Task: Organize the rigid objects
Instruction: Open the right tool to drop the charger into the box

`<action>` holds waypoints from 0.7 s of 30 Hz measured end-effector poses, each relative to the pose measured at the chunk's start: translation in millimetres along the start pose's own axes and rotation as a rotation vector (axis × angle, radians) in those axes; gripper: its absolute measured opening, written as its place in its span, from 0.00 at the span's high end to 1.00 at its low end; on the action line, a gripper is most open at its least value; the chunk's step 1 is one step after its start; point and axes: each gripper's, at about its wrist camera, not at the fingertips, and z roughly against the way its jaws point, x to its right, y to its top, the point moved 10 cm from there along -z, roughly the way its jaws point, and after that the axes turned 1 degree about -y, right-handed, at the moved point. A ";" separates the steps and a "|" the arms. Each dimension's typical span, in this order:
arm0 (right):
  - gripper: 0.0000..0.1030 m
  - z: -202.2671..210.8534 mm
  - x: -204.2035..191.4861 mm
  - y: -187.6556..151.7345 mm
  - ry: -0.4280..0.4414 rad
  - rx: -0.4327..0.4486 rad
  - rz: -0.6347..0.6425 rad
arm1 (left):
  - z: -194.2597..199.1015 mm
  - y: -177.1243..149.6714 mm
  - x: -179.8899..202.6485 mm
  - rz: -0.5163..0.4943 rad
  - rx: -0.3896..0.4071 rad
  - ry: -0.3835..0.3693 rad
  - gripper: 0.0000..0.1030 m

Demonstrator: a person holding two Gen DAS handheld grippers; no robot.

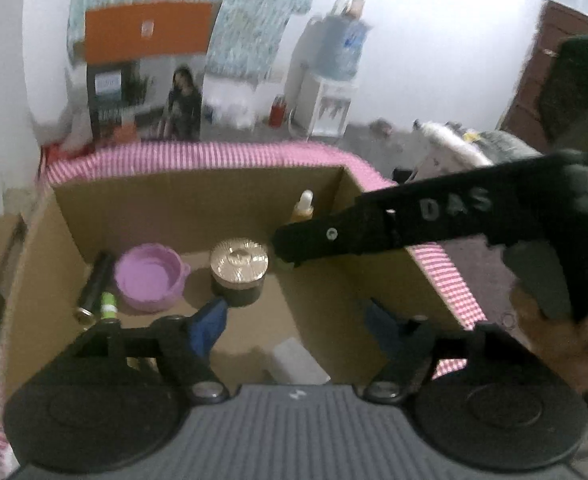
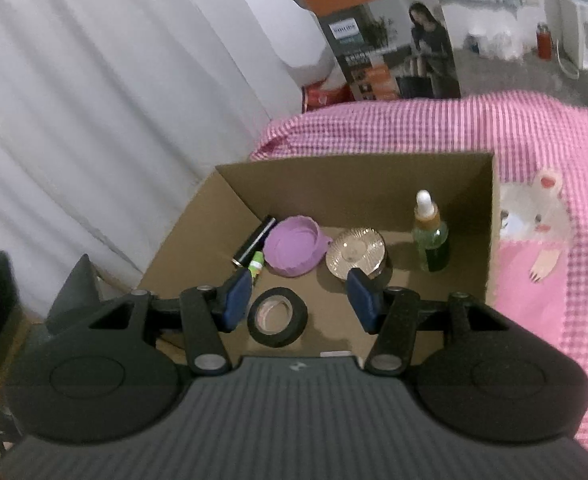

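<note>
An open cardboard box (image 2: 354, 184) stands on a pink checked cloth. In it are a purple bowl (image 2: 294, 248), a gold-lidded jar (image 2: 356, 252), a green dropper bottle (image 2: 430, 236), a black tube (image 2: 253, 240) and a black tape roll (image 2: 277, 316). My right gripper (image 2: 301, 300) hangs open over the tape, and its pads stay clear of the roll. In the left wrist view my left gripper (image 1: 294, 320) is open above the box floor (image 1: 253, 320) with nothing between its pads. The right gripper (image 1: 289, 244) reaches in from the right near the jar (image 1: 238, 264).
A small white object (image 1: 298, 360) lies near the box's front wall. White curtains (image 2: 93, 100) hang to the left. A printed carton (image 2: 394, 40) and a water dispenser (image 1: 330, 80) stand beyond the bed. A rabbit-print patch (image 2: 534, 232) lies right of the box. A hand (image 1: 554, 340) holds the right gripper.
</note>
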 end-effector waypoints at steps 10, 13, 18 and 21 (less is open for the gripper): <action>0.50 -33.9 -21.7 -36.8 -0.154 -0.217 0.189 | 103.8 -43.0 -13.4 -0.175 0.195 0.018 0.06; 0.50 -55.1 -15.3 -47.8 -0.214 -0.299 0.213 | 118.6 -63.6 -31.3 -0.193 0.218 0.071 0.05; 0.52 -84.1 -3.9 -61.8 -0.249 -0.443 0.187 | 121.0 -89.5 -55.3 -0.184 0.203 0.113 0.05; 0.59 -99.2 1.0 -72.6 -0.273 -0.530 0.189 | 117.4 -96.3 -70.3 -0.174 0.205 0.136 0.05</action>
